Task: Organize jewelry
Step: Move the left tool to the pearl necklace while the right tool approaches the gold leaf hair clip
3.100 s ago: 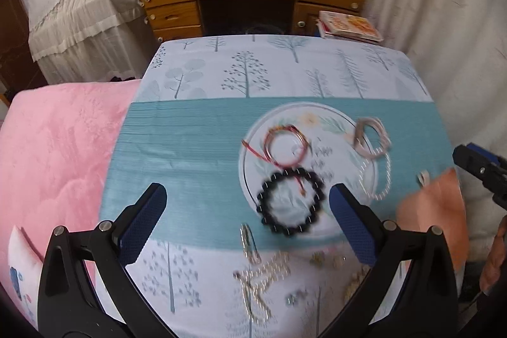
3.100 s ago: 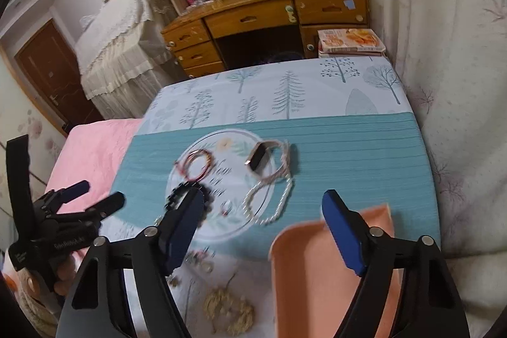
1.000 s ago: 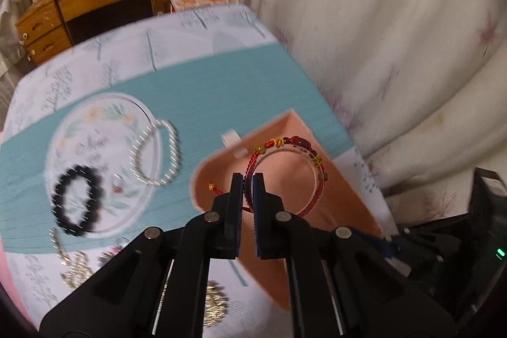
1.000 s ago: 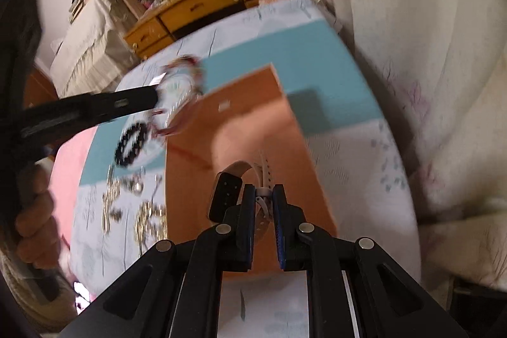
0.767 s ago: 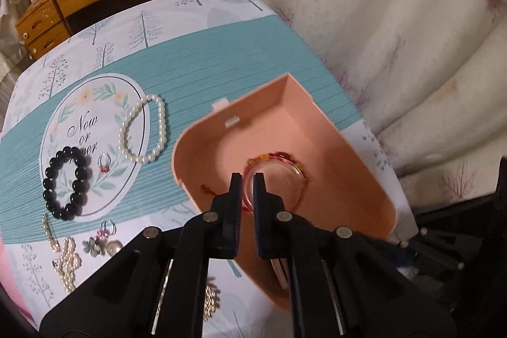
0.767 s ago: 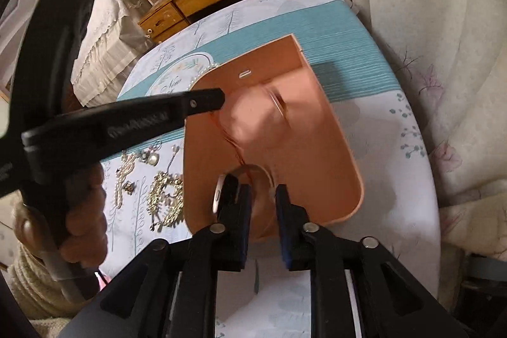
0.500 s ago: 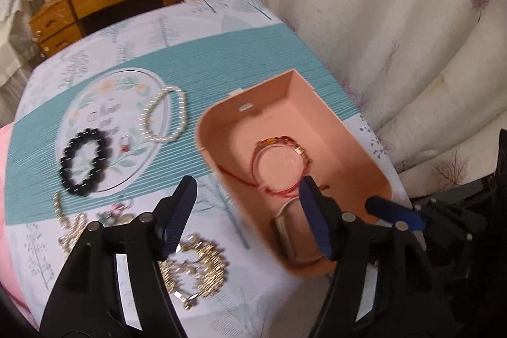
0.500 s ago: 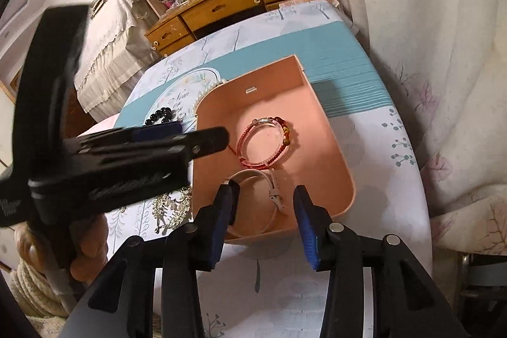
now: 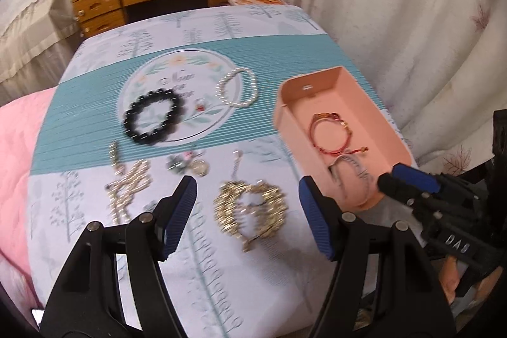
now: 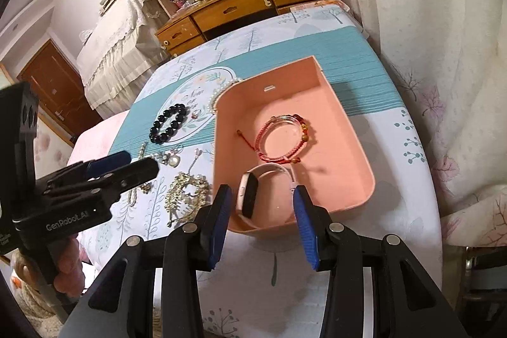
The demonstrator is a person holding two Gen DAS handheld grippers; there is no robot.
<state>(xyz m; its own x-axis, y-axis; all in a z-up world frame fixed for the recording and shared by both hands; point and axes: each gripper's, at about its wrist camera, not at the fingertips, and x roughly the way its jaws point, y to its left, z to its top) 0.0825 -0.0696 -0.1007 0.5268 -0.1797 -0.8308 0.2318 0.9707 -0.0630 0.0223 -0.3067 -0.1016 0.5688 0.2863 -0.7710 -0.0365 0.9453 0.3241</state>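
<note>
The left gripper (image 10: 122,162) body reads "GenRobot.AI"; the right gripper (image 9: 402,182) body reads "DAS".

Pink box (image 10: 348,129) open-topped; gold necklace (image 9: 250,208) beneath spread left tongs (image 9: 247,211).

Matt peach plastic box (image 10: 345,129), glossy black bead bracelet (image 9: 151,120), printed cloth tablecloth (image 9: 221,258).
</note>
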